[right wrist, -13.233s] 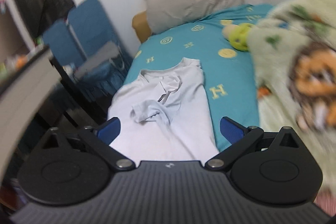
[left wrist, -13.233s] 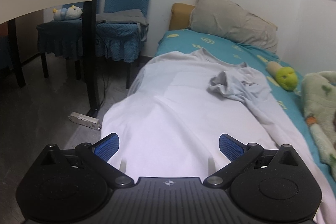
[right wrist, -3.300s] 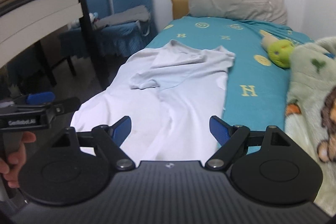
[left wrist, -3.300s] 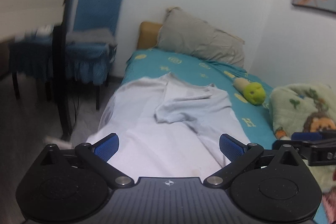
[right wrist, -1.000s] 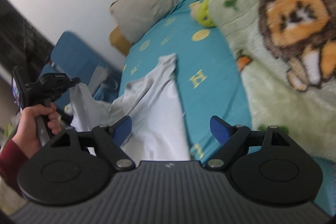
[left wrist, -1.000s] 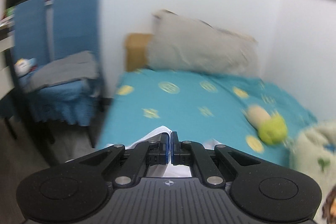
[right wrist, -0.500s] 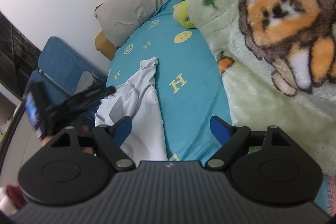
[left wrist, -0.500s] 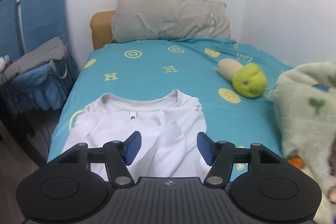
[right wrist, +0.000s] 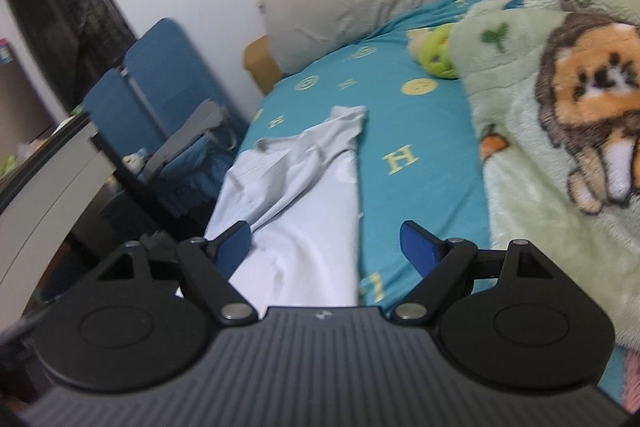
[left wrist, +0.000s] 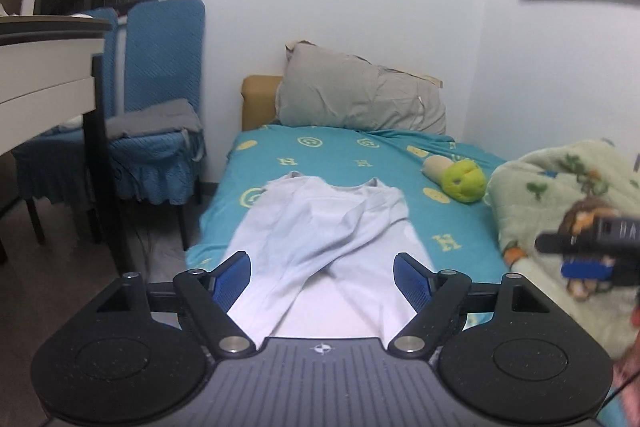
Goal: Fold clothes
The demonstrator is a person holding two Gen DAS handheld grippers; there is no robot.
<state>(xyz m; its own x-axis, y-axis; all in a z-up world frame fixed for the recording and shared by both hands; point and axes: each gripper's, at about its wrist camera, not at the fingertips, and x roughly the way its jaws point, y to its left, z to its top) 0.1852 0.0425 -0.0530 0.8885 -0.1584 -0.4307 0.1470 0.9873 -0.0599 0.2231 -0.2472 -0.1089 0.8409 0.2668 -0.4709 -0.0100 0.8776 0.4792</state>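
A white T-shirt [left wrist: 320, 239] lies lengthwise on the teal bed sheet [left wrist: 352, 155], collar toward the pillow, both long sides folded in over its middle. My left gripper [left wrist: 322, 277] hangs above the shirt's near end with its jaws opening and nothing between the blue pads. The right wrist view shows the same T-shirt [right wrist: 296, 195] from the right, with my right gripper [right wrist: 326, 249] open above its lower part and holding nothing. The right gripper's dark body and blue pad [left wrist: 588, 259] also appear at the right edge of the left wrist view.
A grey pillow [left wrist: 360, 99] leans on the wall at the bed's head. A green plush toy [left wrist: 460, 179] and a green lion-print blanket [right wrist: 560, 99] lie on the bed's right side. Left of the bed stand blue chairs [left wrist: 160, 115] and a white desk [left wrist: 44, 75].
My left gripper let go of the shirt's edge, opened wide and drew back toward the foot of the bed. The folded-over side now lies flat on the shirt. The right gripper rolled slightly and stayed open.
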